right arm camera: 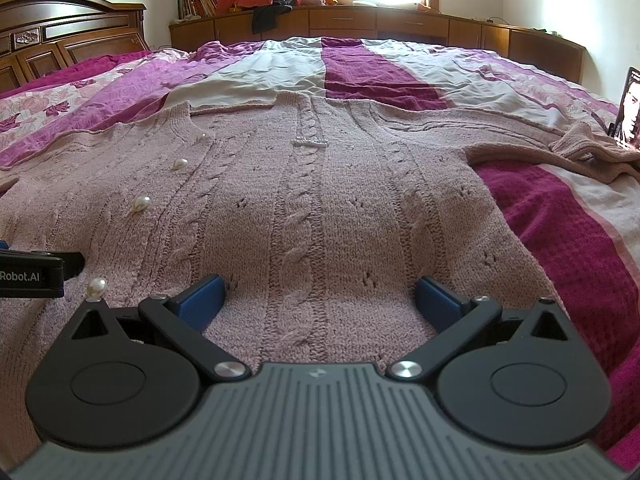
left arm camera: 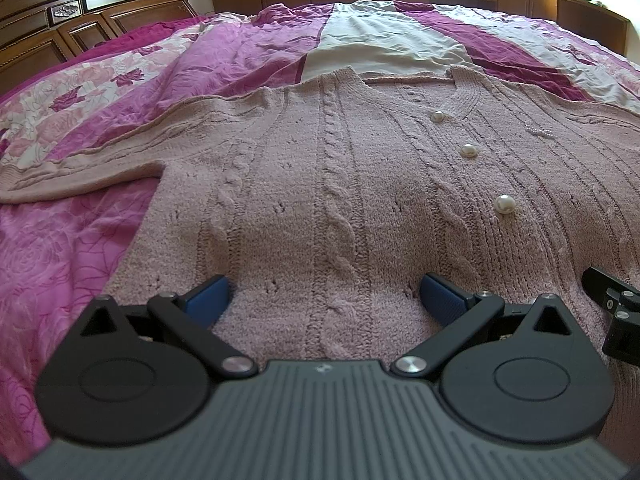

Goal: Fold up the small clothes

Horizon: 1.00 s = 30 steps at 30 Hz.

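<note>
Bedroom with a carved wooden headboard, low wooden cabinets under a bright window, books and dark clothing piled on top. Bed covered by a patchwork bedspread in magenta, pink florals and white. Spread flat on it, front up: a dusty-pink cable-knit cardigan with pearl buttons down the placket, one sleeve stretched out to the left, the other bunched at the right edge. Left claw wide open, blue pads resting on the knit near the hem. Right claw likewise spread wide, pads pressed on the hem area just beside the left one, holding nothing.
</note>
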{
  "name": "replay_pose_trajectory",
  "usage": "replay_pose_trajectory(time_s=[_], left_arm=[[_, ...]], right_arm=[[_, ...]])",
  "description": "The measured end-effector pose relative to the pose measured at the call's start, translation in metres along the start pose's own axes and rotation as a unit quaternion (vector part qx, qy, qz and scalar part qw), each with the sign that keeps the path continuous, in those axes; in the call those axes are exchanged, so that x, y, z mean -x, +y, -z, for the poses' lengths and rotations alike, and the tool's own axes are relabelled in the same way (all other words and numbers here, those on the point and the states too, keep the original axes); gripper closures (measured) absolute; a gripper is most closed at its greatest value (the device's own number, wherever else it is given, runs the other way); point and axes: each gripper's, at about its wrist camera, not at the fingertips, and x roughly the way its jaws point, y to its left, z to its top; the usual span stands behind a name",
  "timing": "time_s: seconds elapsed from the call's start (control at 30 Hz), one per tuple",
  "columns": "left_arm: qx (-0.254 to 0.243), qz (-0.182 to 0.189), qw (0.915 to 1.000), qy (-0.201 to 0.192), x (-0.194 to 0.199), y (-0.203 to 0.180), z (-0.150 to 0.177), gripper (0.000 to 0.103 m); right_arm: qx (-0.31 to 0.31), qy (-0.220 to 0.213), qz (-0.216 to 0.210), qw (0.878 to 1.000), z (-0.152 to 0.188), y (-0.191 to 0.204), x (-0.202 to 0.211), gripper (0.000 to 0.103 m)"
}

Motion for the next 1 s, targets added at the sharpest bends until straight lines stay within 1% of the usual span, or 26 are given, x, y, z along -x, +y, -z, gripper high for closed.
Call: replay_pose_trajectory(time_s=[1.0], left_arm=[[0.0, 0.0, 1.0, 0.001, 0.0001, -0.0015, 0.002, 0.0]], right_arm=[[0.0, 0.0, 0.0, 1.0, -0.0014, -0.0006, 0.0, 0.0]])
